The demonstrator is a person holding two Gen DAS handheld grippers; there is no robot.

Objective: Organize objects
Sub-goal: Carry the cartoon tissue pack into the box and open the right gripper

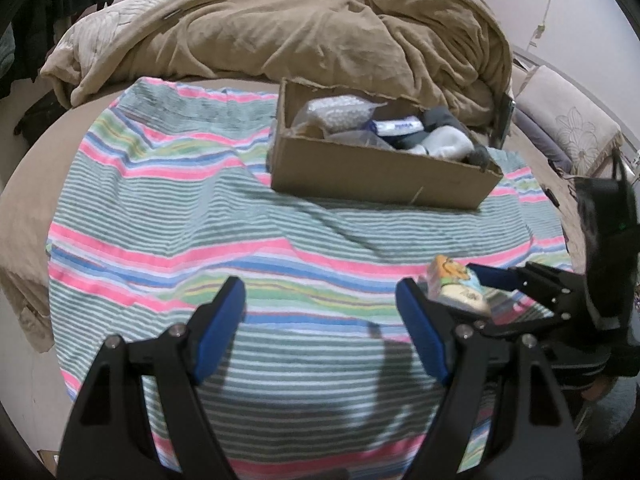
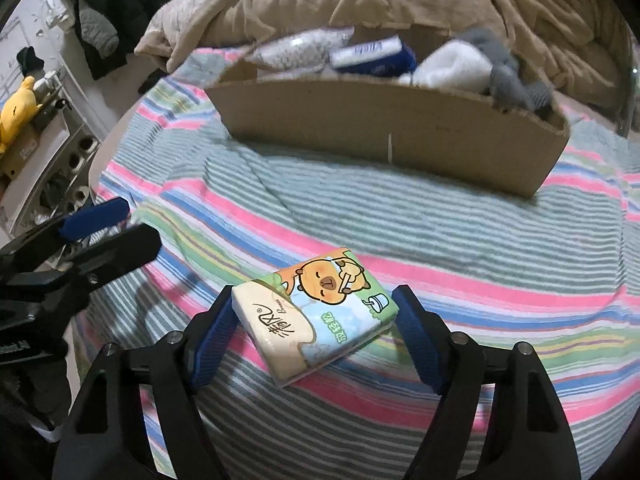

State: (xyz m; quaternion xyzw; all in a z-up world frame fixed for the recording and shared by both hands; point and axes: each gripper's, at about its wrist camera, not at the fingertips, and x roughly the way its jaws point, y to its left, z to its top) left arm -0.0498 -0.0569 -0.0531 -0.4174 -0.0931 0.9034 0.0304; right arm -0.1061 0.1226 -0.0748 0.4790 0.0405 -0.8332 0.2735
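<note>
A small tissue pack (image 2: 316, 316) with a cartoon animal print sits tilted between the blue pads of my right gripper (image 2: 316, 300), low over the striped towel (image 2: 400, 220). Both pads touch its ends, so the gripper is shut on it. From the left wrist view the same pack (image 1: 456, 286) shows at the right, beside my left gripper (image 1: 320, 292), which is open over the towel with nothing between its fingers. A cardboard box (image 2: 380, 128) stands behind on the towel, holding a bubble-wrap bag (image 1: 340, 114), a blue and white packet (image 1: 396, 126) and rolled socks (image 1: 444, 142).
A rumpled tan blanket (image 1: 300, 36) is piled behind the box (image 1: 380, 180). A pillow (image 1: 568, 120) lies at the far right. Left of the bed stand a shelf with a yellow plush toy (image 2: 14, 116) and hanging dark clothes (image 2: 120, 0).
</note>
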